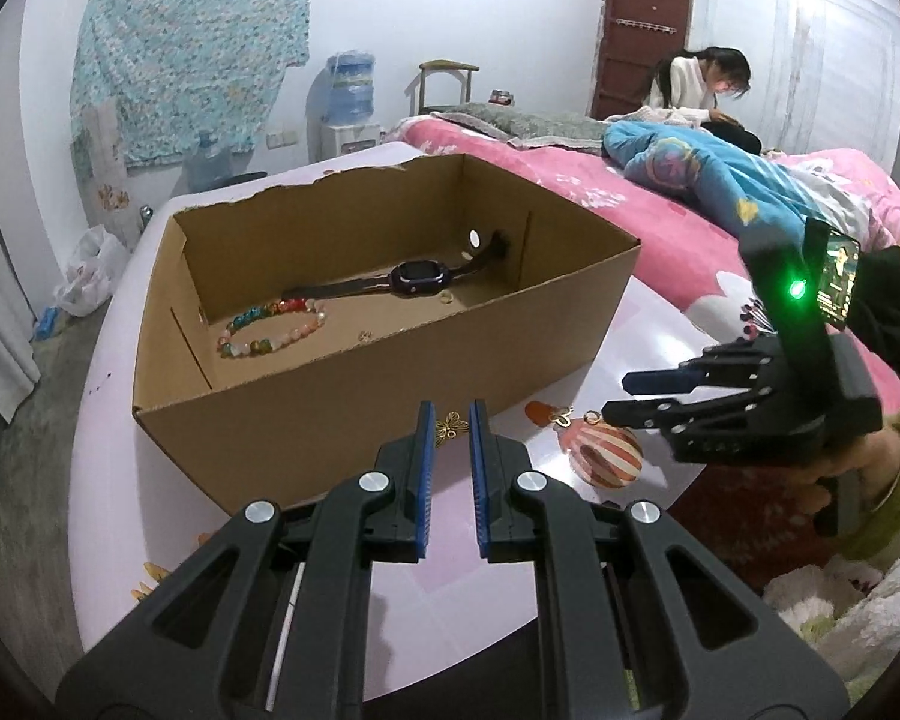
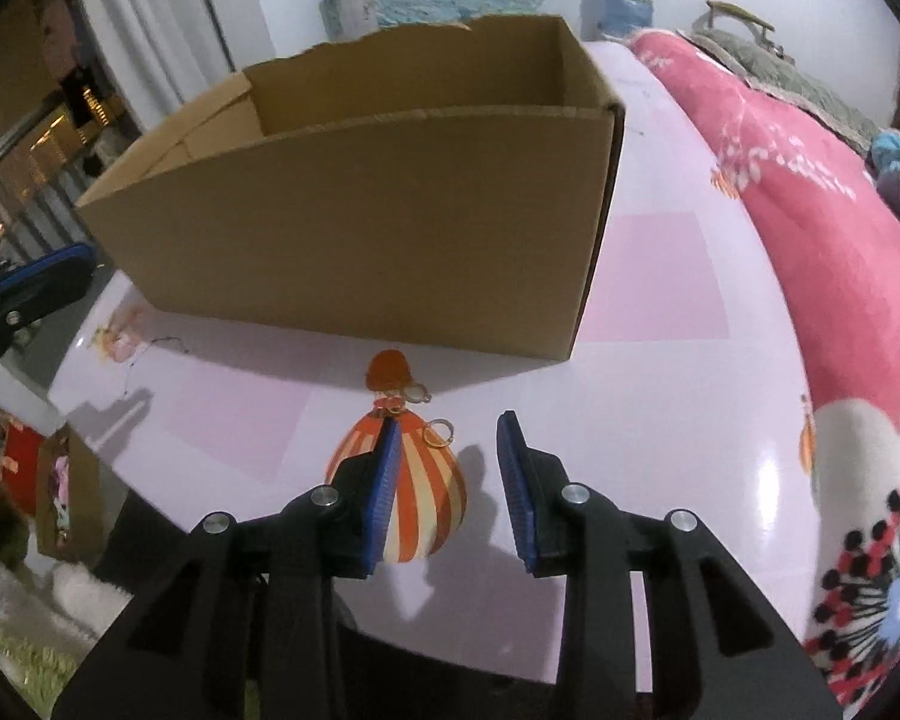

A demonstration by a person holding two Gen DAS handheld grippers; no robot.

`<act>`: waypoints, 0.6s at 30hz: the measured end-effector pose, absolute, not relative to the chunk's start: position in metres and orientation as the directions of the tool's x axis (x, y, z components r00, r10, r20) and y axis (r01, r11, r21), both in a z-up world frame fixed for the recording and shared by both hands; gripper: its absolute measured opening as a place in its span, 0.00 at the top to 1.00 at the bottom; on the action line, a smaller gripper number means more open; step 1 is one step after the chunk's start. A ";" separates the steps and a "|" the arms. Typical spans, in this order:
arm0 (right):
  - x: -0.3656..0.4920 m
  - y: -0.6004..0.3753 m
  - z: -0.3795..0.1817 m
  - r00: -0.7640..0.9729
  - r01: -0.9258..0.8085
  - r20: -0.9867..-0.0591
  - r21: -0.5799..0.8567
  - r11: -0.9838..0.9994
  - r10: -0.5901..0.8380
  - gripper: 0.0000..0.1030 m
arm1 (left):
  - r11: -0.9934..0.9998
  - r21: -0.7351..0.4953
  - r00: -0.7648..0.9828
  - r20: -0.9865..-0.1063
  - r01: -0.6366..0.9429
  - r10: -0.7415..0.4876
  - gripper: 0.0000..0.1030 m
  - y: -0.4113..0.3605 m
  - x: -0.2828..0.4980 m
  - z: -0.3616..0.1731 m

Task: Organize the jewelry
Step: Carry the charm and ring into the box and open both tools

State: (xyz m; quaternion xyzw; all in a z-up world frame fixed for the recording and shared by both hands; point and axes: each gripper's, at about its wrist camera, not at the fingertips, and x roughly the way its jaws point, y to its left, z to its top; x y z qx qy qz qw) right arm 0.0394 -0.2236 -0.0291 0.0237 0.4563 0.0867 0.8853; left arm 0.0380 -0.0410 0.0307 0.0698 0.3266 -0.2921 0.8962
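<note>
Ribbed blue fingers (image 2: 513,468) of the right gripper (image 2: 450,450) stand parted, empty, near a gold wire ring (image 2: 439,431); the left pair's nearly closed, empty.

The right hand-held gripper (image 2: 450,480) hangs open over the shiny pink desk (image 2: 660,420). A small gold ring (image 2: 437,432) lies just ahead, near the big brown cardboard box (image 2: 360,228).

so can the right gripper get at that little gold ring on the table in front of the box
Probably yes. The gold ring lies loose on the table, just ahead of the right gripper, whose jaws stand apart with nothing between them. The cardboard box sits behind it, not in the way.
</note>
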 end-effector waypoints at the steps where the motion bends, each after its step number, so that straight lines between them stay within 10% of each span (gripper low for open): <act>1: 0.039 -0.224 -0.031 0.572 -0.122 -0.801 0.127 0.984 0.174 0.68 | 0.821 -0.067 0.615 -0.628 0.567 -0.477 0.90 -0.041 0.039 0.030; 18: 0.042 -0.204 -0.041 0.597 -0.103 -0.797 0.042 0.994 0.096 0.89 | 0.831 -0.079 0.606 -0.647 0.551 -0.463 0.90 -0.038 0.047 0.022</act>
